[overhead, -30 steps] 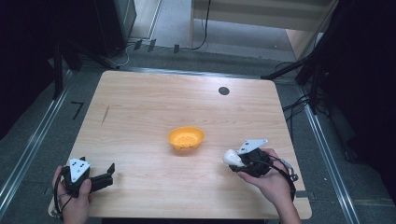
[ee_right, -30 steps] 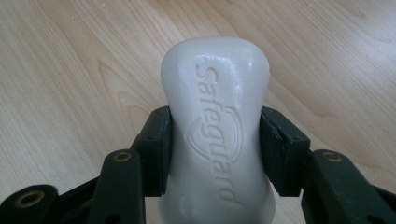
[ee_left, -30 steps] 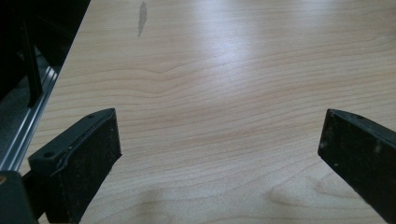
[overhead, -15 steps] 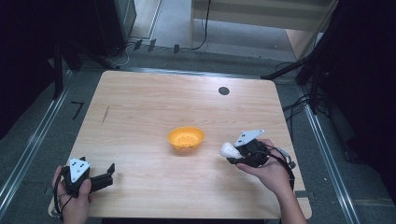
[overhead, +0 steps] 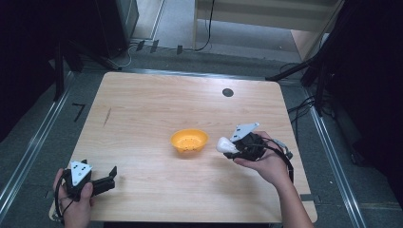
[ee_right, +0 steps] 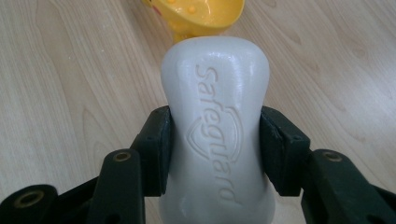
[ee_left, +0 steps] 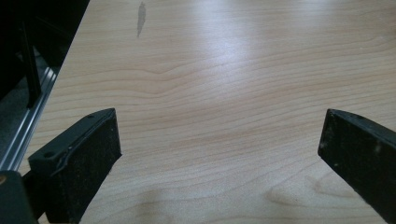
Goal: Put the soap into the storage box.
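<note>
Soap bar (ee_right: 215,126) shows "safeguard" embossing between fingers (ee_right: 156,149).

A pale wooden table with rounded corners (overhead: 142,114) carries a small round black grommet (overhead: 227,92) near its far edge. Grey floor (overhead: 33,147) surrounds the table. Beyond the table's far edge stands a light wooden shelf unit (overhead: 266,12), black cables (overhead: 206,28) trailing beside it.

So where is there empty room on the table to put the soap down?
Nearly everywhere. The table is bare behind the yellow bowl, and between it and the left gripper. It is tight only between the bowl and the soap in the right gripper.
</note>
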Motion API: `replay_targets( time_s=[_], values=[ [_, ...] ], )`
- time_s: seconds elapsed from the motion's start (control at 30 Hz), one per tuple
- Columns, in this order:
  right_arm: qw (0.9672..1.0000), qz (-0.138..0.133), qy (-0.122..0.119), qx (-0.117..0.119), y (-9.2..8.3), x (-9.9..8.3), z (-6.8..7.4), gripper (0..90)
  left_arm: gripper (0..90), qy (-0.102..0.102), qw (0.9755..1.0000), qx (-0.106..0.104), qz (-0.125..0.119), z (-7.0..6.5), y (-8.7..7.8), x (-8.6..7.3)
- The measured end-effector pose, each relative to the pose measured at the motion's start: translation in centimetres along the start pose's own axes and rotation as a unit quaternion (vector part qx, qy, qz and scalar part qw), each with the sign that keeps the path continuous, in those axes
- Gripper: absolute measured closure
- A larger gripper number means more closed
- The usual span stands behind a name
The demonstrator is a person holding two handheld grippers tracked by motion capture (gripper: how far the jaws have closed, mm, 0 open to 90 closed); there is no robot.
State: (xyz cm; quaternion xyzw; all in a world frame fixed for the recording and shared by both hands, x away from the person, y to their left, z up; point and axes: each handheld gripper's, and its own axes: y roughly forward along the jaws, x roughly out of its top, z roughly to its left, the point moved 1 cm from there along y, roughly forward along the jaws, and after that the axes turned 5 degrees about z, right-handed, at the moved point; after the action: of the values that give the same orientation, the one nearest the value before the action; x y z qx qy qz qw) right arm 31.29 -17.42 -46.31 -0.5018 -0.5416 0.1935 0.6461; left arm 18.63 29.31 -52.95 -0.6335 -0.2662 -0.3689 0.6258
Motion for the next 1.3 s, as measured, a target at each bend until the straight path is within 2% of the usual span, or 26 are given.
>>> replay_targets(
  time_s=[0.13,0.3,0.5,0.67,0.8,1.3],
  values=[
    [1.0000,-0.001,-0.007,0.005,0.1,0.6,-0.3,50.4,0.0,0.001,1.0000,0.000,0.000,0.0,0.0,0.0],
    [0.9996,0.008,-0.026,0.008,0.6,1.6,-0.6,50.3,0.0,0.002,1.0000,0.000,-0.001,0.0,0.0,0.0],
    [0.9994,0.009,-0.033,0.008,0.8,2.1,-1.0,50.4,0.0,0.002,1.0000,0.001,-0.002,-0.1,0.0,0.0],
    [0.9989,-0.006,-0.046,0.009,1.0,2.4,-1.3,50.3,0.0,0.002,1.0000,0.000,-0.002,-0.1,0.0,0.0],
    [0.9986,0.005,-0.052,0.004,1.1,2.8,-1.5,50.4,0.0,0.002,1.0000,0.000,-0.002,-0.1,0.0,0.0],
    [0.9941,0.002,-0.107,0.018,1.7,5.9,-1.3,50.3,0.0,0.002,1.0000,-0.001,-0.003,-0.1,0.0,0.0]
  ],
)
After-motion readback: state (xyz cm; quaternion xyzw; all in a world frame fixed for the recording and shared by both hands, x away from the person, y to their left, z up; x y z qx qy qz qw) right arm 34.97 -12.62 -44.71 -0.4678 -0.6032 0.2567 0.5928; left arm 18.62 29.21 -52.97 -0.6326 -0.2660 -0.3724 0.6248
